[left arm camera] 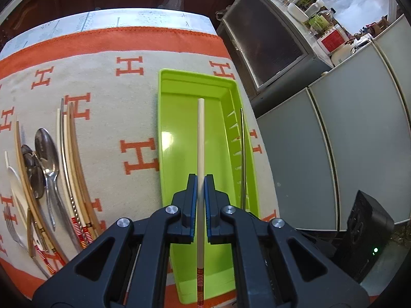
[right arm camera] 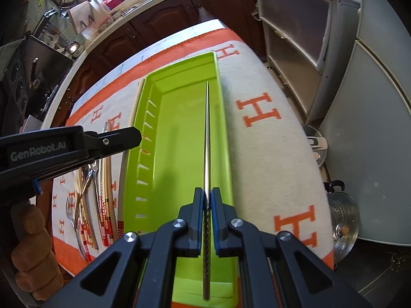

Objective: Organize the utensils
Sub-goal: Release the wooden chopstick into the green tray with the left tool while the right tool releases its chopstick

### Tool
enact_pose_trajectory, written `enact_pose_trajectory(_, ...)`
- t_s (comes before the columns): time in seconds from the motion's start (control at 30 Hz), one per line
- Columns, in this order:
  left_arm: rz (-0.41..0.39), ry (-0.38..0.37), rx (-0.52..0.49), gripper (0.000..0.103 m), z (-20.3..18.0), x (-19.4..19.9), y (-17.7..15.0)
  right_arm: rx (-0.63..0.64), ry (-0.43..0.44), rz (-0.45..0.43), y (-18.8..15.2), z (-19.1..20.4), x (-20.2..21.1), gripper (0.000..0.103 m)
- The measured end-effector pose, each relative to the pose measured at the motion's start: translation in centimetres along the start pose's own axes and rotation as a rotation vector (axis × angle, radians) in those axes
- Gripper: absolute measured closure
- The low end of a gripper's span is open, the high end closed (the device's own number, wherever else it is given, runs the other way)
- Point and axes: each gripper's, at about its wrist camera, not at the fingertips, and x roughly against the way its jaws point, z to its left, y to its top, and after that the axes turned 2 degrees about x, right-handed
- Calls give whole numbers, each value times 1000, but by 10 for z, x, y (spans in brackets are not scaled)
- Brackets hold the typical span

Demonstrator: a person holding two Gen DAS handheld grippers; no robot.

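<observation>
My left gripper (left arm camera: 201,179) is shut on a cream chopstick (left arm camera: 200,133) with a red-striped end, held lengthwise above the lime-green tray (left arm camera: 167,118). My right gripper (right arm camera: 207,192) is shut on a thin metal chopstick (right arm camera: 207,133), held over the right side of the same tray (right arm camera: 179,128). The metal chopstick (left arm camera: 242,154) shows above the tray's slotted right wall in the left wrist view. In the right wrist view the left gripper (right arm camera: 136,137) comes in from the left, with the cream chopstick (right arm camera: 134,107) along the tray's left rim. The tray floor looks bare.
A pile of spoons (left arm camera: 45,143), chopsticks (left arm camera: 73,159) and a fork (left arm camera: 12,228) lies on the orange-lettered cloth (left arm camera: 133,102) left of the tray. A hand (right arm camera: 33,243) holds the left gripper. Beyond the table's right edge stand grey cabinets (left arm camera: 321,154), a black box (left arm camera: 364,231) and a steel pot (right arm camera: 341,223).
</observation>
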Motion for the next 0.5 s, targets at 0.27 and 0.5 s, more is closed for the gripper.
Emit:
enact_pose_trajectory(0.27,-19,43,-6,100,2,-18,5,11,-40,-64,-3,8,21,74)
enact_pose_trajectory(0.5,-24,60,-32,60,6,2,0,20,-57,-109,-5,13,37,71)
